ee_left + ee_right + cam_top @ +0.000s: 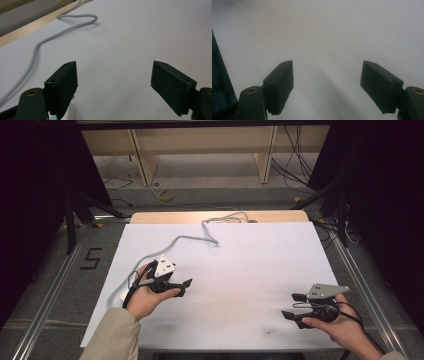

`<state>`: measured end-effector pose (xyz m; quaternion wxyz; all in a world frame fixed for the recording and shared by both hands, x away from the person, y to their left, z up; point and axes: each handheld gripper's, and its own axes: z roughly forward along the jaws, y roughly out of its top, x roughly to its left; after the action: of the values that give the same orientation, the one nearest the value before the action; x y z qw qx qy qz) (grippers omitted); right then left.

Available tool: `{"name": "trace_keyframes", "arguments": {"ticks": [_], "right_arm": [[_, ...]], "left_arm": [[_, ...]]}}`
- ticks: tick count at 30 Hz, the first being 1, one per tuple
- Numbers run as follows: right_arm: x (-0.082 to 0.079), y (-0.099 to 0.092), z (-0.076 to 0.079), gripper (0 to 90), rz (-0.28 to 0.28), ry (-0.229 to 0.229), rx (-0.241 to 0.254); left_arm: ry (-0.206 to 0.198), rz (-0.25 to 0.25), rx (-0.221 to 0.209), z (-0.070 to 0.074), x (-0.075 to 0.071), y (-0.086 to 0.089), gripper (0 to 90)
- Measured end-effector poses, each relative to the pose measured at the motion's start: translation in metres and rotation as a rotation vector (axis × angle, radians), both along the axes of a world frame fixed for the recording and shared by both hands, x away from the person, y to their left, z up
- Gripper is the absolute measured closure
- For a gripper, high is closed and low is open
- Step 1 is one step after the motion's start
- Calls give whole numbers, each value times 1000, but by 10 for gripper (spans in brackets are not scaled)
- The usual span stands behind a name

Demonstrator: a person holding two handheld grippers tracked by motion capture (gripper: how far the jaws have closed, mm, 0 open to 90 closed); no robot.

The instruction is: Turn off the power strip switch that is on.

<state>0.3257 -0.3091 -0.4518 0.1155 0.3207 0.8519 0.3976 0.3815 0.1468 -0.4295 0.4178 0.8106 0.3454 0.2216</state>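
A person's two hands each hold a black two-jaw gripper over a white sheet [240, 265] that covers the table. My left gripper [184, 287] hovers at the sheet's left side, pointing right, jaws wide apart with nothing between them; the left gripper view shows the same open gripper [115, 63] over bare white surface. My right gripper [292, 306] is near the front right, pointing left, also open and empty, and in the right gripper view [328, 62] the white sheet lies between the jaws. A grey cable [190, 237] trails from the left gripper toward the back edge.
The grey cable [35, 50] snakes across the sheet's back left. A wooden table edge [200, 216] shows behind the sheet. Metal rails flank the table, and a "5" mark [91, 258] is on the floor at left. Wooden shelving [200, 150] and loose floor cables lie beyond.
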Motion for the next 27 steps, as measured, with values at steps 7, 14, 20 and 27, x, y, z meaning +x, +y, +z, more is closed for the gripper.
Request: {"name": "trace_keyframes", "arguments": {"ticks": [7,14,20,27], "right_arm": [[0,0,0,268,6,-3,-1],[0,0,0,267,5,0,5],[0,0,0,266,11,-4,6],[0,0,0,266,12,-3,6]], "left_arm": [[6,-31,-8,-6,-11,-4,201],[0,-71,13,-12,-25,-11,191],[14,-88,23,-23,-39,-11,191],[28,-99,50,-30,-53,-6,191]]}}
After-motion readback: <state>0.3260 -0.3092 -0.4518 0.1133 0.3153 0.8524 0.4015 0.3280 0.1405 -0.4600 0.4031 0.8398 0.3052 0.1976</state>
